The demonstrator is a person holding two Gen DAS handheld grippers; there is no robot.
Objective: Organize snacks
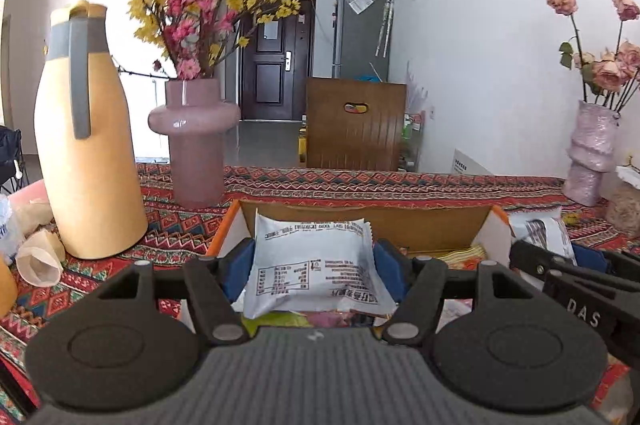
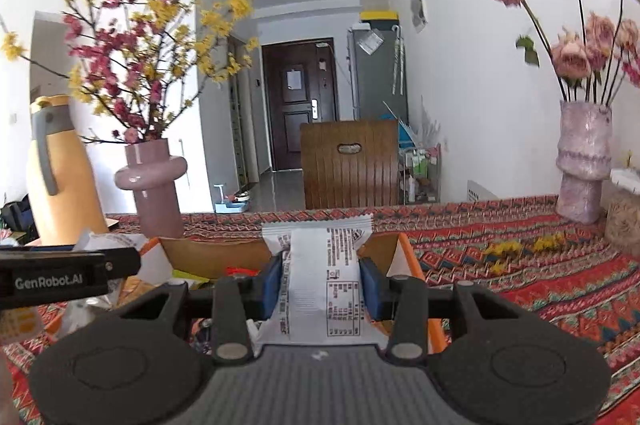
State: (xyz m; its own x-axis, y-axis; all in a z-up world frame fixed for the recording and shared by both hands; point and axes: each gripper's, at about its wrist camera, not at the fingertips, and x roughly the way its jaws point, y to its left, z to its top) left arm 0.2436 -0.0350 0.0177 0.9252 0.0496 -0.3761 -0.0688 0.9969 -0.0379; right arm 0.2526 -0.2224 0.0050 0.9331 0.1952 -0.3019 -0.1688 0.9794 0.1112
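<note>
My left gripper (image 1: 314, 261) is shut on a white snack packet (image 1: 316, 265) with black print, its blue pads pressing both sides, above an open cardboard box (image 1: 400, 223) with an orange rim. Several more packets lie inside the box. My right gripper (image 2: 320, 281) is shut on a narrower white snack packet (image 2: 322, 277), held upright over the same cardboard box (image 2: 208, 255). The right gripper shows at the right edge of the left wrist view, holding its packet (image 1: 544, 231). The left gripper's black body (image 2: 60, 279) reaches in at the left of the right wrist view.
An orange jug (image 1: 84, 145), a pink vase (image 1: 196, 141) of red and yellow blossoms and crumpled paper cups (image 1: 40, 257) stand left of the box on the patterned cloth (image 1: 400, 185). A pale pink vase (image 2: 584, 161) of roses stands far right. A wooden chair back (image 1: 356, 123) rises behind the table.
</note>
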